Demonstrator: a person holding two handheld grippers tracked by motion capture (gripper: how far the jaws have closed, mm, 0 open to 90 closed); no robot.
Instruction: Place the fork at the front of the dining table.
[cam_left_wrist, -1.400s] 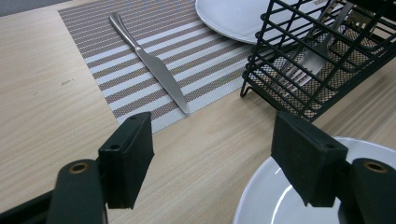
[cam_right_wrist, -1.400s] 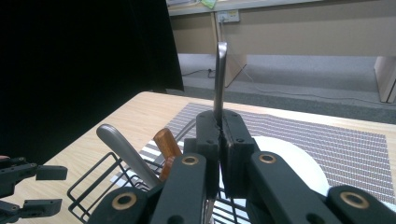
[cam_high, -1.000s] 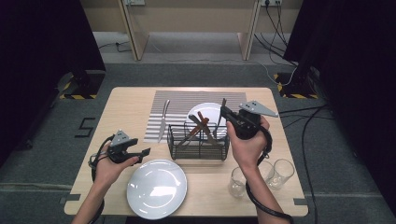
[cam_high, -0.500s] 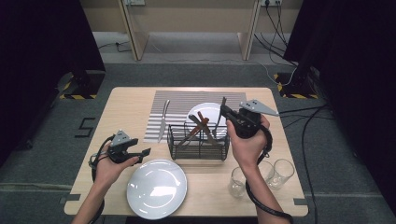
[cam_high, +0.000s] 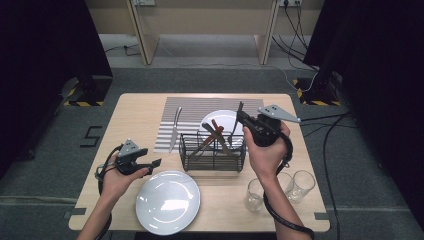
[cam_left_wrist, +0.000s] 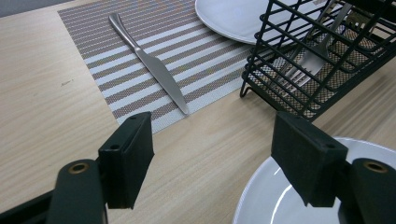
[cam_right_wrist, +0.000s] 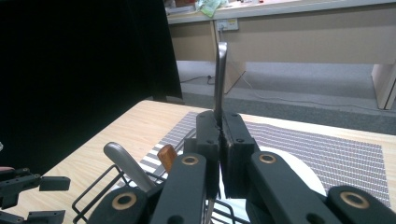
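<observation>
Grey carpet and dark curtains ring the wooden surface (cam_high: 135, 125) you work at, with a striped mat (cam_high: 200, 107) laid at its far middle. Nearest you sits a white plate (cam_high: 167, 201), and a second plate (cam_high: 220, 120) lies on the mat behind the black wire basket (cam_high: 212, 152). Two glasses (cam_high: 277, 190) stand at the near right, well apart from the work.

Your right gripper (cam_right_wrist: 219, 128) has its fingers (cam_right_wrist: 208, 135) clamped on a slim steel utensil handle (cam_right_wrist: 219, 74), which stands upright above the basket; its working end is hidden below, so you cannot tell whether it is a fork or spoon. Treat it as light, stiff and slippery: polished metal can twist or slide in a narrow pinch. Hold it mid-handle, as now, flat faces against the pads, and lift straight so it does not snag the wire or the wooden-handled pieces (cam_high: 215, 131) leaning beside it.

Your left gripper (cam_left_wrist: 212, 154) hovers with fingers wide apart and empty, just over the near plate's rim. A knife (cam_left_wrist: 152, 65) lies flat on the mat's left edge, and a fork (cam_left_wrist: 310, 56) rests inside the basket.
</observation>
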